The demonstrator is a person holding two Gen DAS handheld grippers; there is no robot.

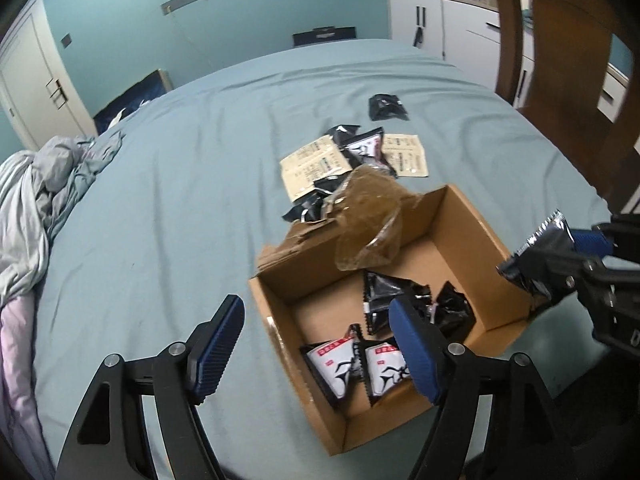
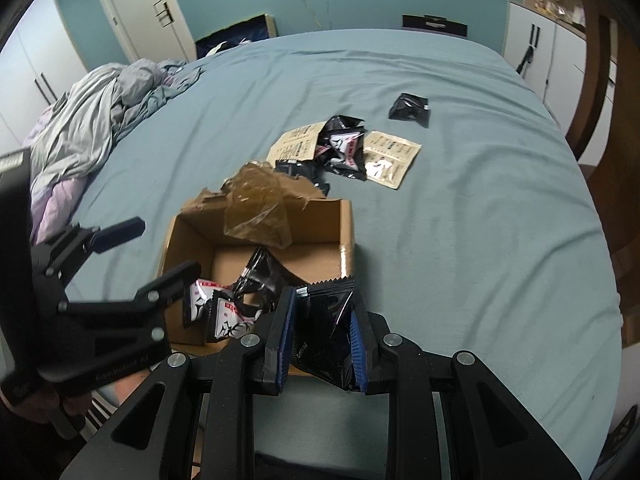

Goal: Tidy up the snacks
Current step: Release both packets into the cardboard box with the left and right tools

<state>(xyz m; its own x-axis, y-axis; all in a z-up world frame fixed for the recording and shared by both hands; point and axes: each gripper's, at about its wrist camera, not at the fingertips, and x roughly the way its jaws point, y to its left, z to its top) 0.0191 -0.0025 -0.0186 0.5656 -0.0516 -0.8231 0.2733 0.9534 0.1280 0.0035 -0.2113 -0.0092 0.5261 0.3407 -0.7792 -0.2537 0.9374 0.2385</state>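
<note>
An open cardboard box [image 1: 472, 220] [image 2: 320, 220] lies on the blue bed. It holds two white-and-black snack packets [image 1: 344, 368] and some black ones [image 1: 384, 300]. My left gripper [image 1: 318, 312] [image 2: 168, 245] hovers open over the box's near left corner with nothing between its fingers. One finger is above the packets and the other is outside the box wall. My right gripper [image 2: 322, 304] [image 1: 560, 264] is shut on a black foil snack packet [image 2: 328, 320] [image 1: 536, 248] at the box's near right side. Beyond the box lie a pile of loose packets [image 1: 360, 148] [image 2: 344, 148] and a lone black one [image 1: 388, 107] [image 2: 410, 108].
Crumpled brown tape film [image 1: 368, 216] hangs over the box's torn far flap. Rumpled grey bedding [image 1: 36, 200] is heaped at the left of the bed. A wooden chair [image 1: 560, 60] stands at the right, with white cabinets [image 1: 440, 20] behind it.
</note>
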